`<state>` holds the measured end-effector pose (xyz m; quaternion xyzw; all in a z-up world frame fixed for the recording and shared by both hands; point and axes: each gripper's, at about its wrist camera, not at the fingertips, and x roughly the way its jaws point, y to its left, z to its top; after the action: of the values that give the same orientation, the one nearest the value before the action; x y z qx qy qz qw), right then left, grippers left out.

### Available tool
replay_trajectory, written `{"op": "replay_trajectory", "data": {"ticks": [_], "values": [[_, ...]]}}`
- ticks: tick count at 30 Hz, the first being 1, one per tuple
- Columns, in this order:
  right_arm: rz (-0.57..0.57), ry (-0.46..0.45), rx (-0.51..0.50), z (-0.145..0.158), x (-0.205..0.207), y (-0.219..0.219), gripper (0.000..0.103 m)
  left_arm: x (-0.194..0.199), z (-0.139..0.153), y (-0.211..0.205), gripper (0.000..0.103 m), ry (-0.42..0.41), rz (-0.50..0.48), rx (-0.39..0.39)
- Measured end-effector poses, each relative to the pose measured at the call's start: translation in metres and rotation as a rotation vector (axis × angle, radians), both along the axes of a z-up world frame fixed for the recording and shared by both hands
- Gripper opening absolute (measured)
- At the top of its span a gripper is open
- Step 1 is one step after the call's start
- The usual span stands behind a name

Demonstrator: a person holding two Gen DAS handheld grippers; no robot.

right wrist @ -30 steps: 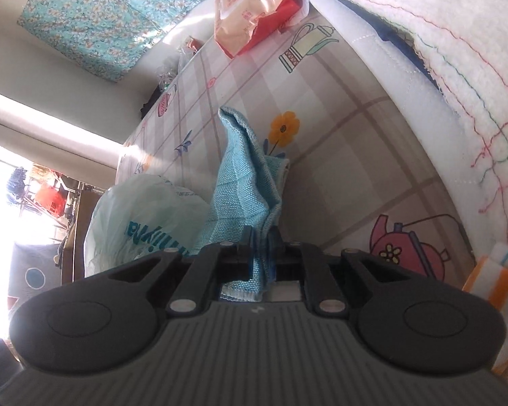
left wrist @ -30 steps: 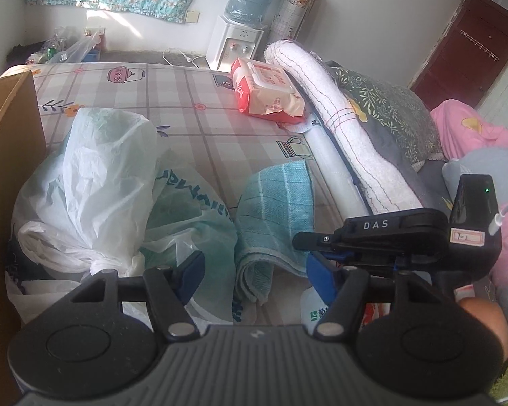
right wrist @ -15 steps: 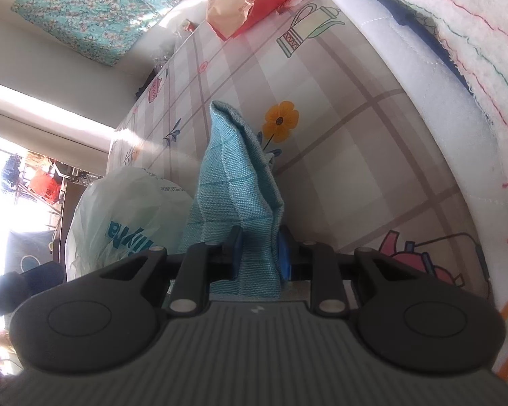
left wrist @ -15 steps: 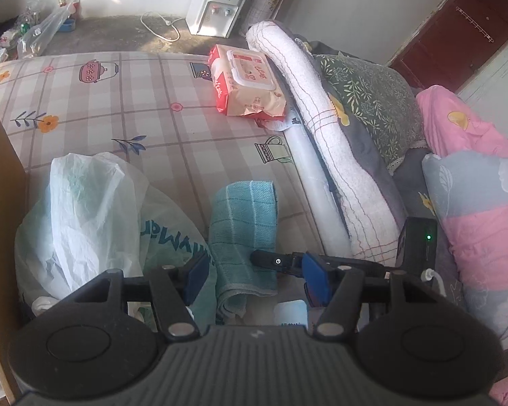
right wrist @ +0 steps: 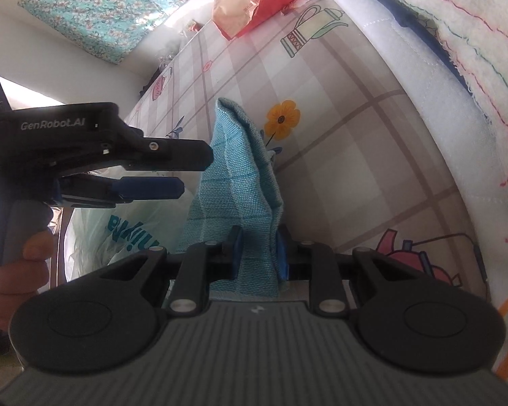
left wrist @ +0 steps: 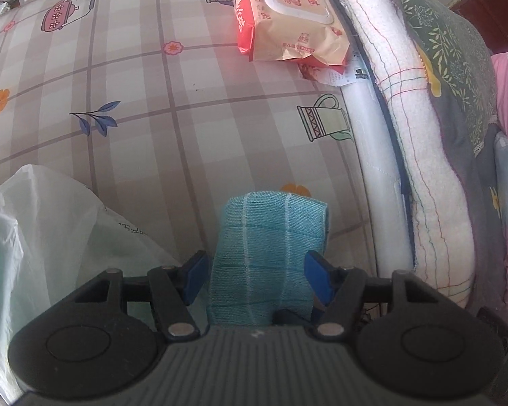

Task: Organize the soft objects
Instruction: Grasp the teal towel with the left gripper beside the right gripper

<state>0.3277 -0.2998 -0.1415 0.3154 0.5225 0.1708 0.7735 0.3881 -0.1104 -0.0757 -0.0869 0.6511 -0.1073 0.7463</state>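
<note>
On bedsheet (left wrist: 186,135): right gripper (right wrist: 259,253) pinching teal towel (left wrist: 267,253); plastic bag (left wrist: 44,237) alongside.

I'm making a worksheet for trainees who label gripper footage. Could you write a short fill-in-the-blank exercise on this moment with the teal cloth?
1. The right hand-held gripper is shut on the ____ cloth.
2. The left hand-held gripper has its fingers ____, one on each side of the cloth.
3. The wet wipes pack lies against the rolled ____ blanket.
4. Left of the cloth sits a ____ bag.

Missing words: teal; open; white; plastic
</note>
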Motion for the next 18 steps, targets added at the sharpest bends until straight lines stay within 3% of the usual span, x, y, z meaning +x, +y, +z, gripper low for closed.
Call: {"op": "replay_trajectory", "data": {"ticks": [3,9,15,18], "values": [[-0.006,-0.004,0.009,-0.001,-0.002,-0.002,0.02,0.004,-0.014,-0.003,0.064,0.047,0.001,0.003],[-0.012,-0.008,0.017,-0.001,-0.004,-0.003,0.02,0.005,-0.024,-0.006,0.056,0.054,0.008,0.016],[-0.025,-0.024,0.009,0.001,-0.008,-0.002,0.022,-0.001,-0.015,-0.011,0.025,-0.001,-0.003,0.033],[-0.042,-0.035,0.018,0.008,-0.013,-0.006,0.028,-0.011,0.003,-0.008,0.022,-0.035,-0.004,-0.009]]}}
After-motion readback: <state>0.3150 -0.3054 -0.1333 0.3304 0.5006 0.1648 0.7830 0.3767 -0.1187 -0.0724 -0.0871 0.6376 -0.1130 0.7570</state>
